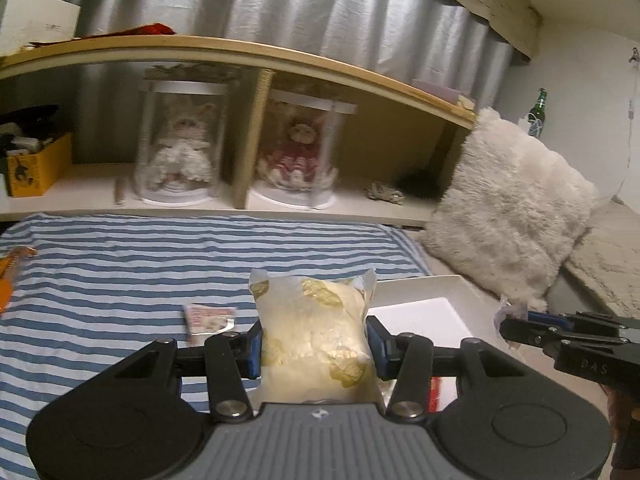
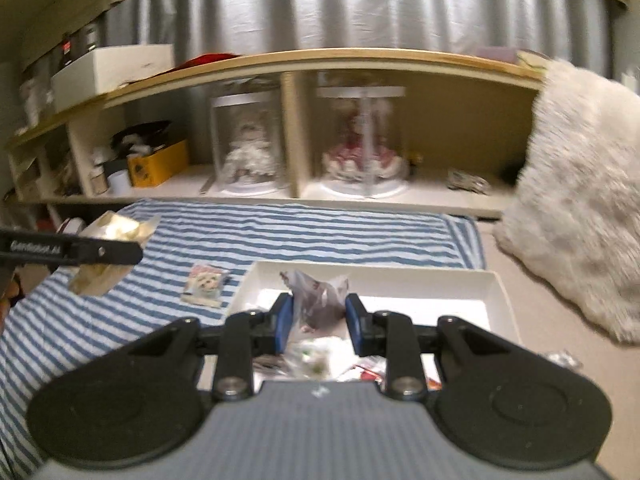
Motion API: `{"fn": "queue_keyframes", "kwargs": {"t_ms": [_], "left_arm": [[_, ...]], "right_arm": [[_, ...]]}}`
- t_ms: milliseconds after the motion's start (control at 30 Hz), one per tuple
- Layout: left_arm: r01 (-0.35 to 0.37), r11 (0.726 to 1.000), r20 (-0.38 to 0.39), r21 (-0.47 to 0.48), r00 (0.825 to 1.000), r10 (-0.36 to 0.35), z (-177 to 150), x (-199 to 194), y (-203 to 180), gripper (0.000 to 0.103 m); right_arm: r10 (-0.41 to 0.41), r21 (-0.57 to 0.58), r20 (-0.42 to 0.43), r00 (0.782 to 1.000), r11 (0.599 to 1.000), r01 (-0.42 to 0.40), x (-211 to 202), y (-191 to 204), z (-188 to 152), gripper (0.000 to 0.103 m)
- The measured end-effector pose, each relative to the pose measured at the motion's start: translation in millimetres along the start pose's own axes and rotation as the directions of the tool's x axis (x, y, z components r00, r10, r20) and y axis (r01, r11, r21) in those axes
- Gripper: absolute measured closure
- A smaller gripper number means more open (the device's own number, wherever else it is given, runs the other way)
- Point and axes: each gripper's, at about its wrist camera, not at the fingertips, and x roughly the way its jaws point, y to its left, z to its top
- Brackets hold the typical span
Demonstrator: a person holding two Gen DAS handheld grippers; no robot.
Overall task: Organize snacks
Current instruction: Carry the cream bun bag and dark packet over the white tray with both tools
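Snack packets clamped: yellow bread bag [image 1: 314, 336] in left gripper [image 1: 314, 346]; dark wrapper [image 2: 320, 300] in right gripper [image 2: 320, 320].

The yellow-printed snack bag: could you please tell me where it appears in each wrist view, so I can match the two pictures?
Left wrist view: the snack bag sits at lower centre, clamped in the left gripper.
Right wrist view: it hangs at the left edge, above the striped cloth.
Shared landmark: the red-dressed doll on the shelf.
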Motion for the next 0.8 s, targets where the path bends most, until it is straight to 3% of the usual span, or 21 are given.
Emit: {"fn": "queue_keyframes", "kwargs": {"t_ms": [367,533,800], "left_arm": [[0.061,0.996,-0.054,-0.061,0.996,-0.064,1.4,64.3,-52.1,0.053],[0.123,0.988,-0.094,-0.098,0.987,-0.132,2.8,110.1,-75.7,0.053],[0.122,0.976,-0.130,-0.183,0.981,-0.147,-0.5,177.8,-89.0,0.053]], "right_arm": [[-0.062,0.146,-0.002,0.998,0.987,0.062,4.7,-52.6,-9.3,0.069],[-0.105,0.223,-0.018,0.994,0.969,0.107,13.3,-77.9,-17.9,0.069],[-0.168,0.318,-0.050,0.985,0.932,0.175,30.7,-118.4,-33.9,0.069]]}}
